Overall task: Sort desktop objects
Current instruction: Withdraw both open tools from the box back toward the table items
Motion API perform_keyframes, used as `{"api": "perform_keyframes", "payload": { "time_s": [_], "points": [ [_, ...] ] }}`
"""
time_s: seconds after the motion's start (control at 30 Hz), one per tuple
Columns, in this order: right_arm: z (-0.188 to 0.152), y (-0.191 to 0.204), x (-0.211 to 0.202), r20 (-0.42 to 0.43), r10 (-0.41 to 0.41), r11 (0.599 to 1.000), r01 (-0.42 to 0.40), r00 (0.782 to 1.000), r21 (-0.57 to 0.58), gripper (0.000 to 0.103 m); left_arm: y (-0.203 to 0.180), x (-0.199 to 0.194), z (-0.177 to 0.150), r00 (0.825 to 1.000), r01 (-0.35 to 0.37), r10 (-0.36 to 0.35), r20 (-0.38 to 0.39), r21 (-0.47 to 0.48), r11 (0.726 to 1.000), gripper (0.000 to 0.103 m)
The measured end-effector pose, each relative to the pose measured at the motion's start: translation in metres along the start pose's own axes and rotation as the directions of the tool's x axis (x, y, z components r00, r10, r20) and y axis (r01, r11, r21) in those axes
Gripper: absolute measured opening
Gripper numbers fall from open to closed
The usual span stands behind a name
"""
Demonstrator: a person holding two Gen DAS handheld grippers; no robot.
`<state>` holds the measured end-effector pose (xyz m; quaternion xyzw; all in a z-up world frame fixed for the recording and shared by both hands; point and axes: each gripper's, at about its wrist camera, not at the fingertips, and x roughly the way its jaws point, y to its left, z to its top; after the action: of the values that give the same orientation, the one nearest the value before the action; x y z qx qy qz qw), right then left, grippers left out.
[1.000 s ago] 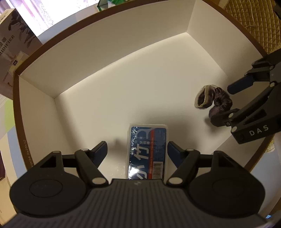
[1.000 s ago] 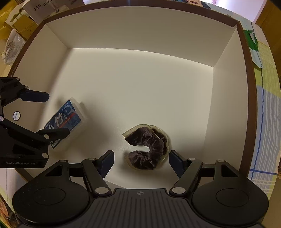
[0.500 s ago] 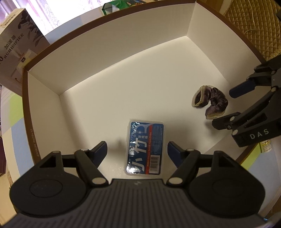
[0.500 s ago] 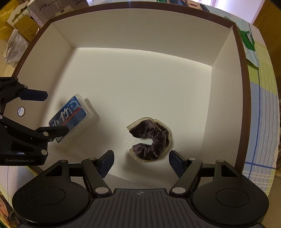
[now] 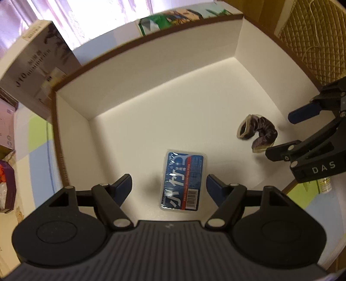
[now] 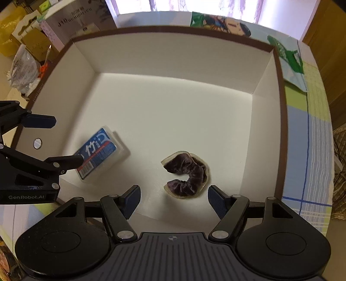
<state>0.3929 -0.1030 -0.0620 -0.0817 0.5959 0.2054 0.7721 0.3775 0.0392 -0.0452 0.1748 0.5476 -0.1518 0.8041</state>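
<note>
Both grippers hang over the near edge of a white box (image 5: pixel 151 90) with a brown rim, each spread wide with nothing between its fingers. The left gripper (image 5: pixel 168 186) sits above a flat blue packet (image 5: pixel 183 180) that lies label-up on the box floor, its barcode end nearest the camera; the blue pads stand well to either side of it, not touching. The right gripper (image 6: pixel 174 197) hovers just short of a dark purple scrunchie (image 6: pixel 187 174), which lies curled in an open C on the floor, apart from the packet and closer to the right wall. Something pale shows around the scrunchie's edge, maybe a lining or wrapper; I can't tell which. Behind the box a grey carton (image 6: pixel 80 20) stands on the table, and a green-and-picture packet (image 6: pixel 218 21) lies by the far rim. A checked cloth (image 6: pixel 309 134) covers the table on the right.
</note>
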Motion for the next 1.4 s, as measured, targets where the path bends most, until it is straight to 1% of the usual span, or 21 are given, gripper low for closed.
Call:
{"api": "perform_keyframes", "payload": {
  "time_s": [0.13, 0.3, 0.47, 0.63, 0.8, 0.87, 1.07, 1.23, 1.33, 1.4],
  "points": [
    [-0.005, 0.002, -0.016, 0.045, -0.022, 1.000, 0.022, 0.999, 0.010, 0.075, 0.000, -0.017, -0.005, 0.998, -0.045, 0.046, 0.031, -0.029, 0.999, 0.074],
    [-0.016, 0.003, -0.037, 0.101, -0.033, 0.999, 0.029, 0.994, 0.040, 0.075, 0.000, -0.039, -0.016, 0.994, -0.087, 0.091, 0.058, -0.070, 0.994, 0.079],
    [-0.029, 0.002, -0.058, 0.158, -0.035, 0.997, 0.024, 0.987, 0.073, 0.075, 0.001, -0.064, -0.030, 0.988, -0.108, 0.120, 0.099, -0.125, 0.986, 0.084],
    [-0.046, 0.004, -0.074, 0.207, -0.054, 0.994, 0.033, 0.977, 0.103, 0.075, -0.003, -0.082, -0.048, 0.981, -0.130, 0.152, 0.124, -0.170, 0.977, 0.085],
    [-0.063, 0.005, -0.084, 0.248, -0.042, 0.991, 0.008, 0.968, 0.135, 0.075, -0.010, -0.098, -0.064, 0.976, -0.137, 0.164, 0.142, -0.185, 0.973, 0.086],
    [-0.068, 0.006, -0.087, 0.257, -0.037, 0.990, 0.000, 0.966, 0.143, 0.075, -0.013, -0.102, -0.069, 0.975, -0.139, 0.168, 0.147, -0.190, 0.972, 0.088],
    [-0.083, 0.008, -0.098, 0.291, -0.033, 0.990, -0.010, 0.956, 0.142, 0.075, -0.022, -0.115, -0.085, 0.971, -0.142, 0.176, 0.159, -0.205, 0.968, 0.089],
    [-0.102, 0.004, -0.110, 0.350, -0.020, 0.989, -0.034, 0.937, 0.146, 0.075, -0.027, -0.126, -0.106, 0.966, -0.137, 0.182, 0.183, -0.237, 0.962, 0.089],
    [-0.115, 0.000, -0.112, 0.364, -0.002, 0.986, -0.059, 0.931, 0.156, 0.075, -0.029, -0.126, -0.118, 0.967, -0.139, 0.185, 0.173, -0.252, 0.958, 0.089],
    [-0.122, -0.002, -0.112, 0.361, 0.003, 0.985, -0.065, 0.932, 0.159, 0.075, -0.031, -0.125, -0.127, 0.968, -0.147, 0.192, 0.158, -0.257, 0.955, 0.089]
  ]
}}
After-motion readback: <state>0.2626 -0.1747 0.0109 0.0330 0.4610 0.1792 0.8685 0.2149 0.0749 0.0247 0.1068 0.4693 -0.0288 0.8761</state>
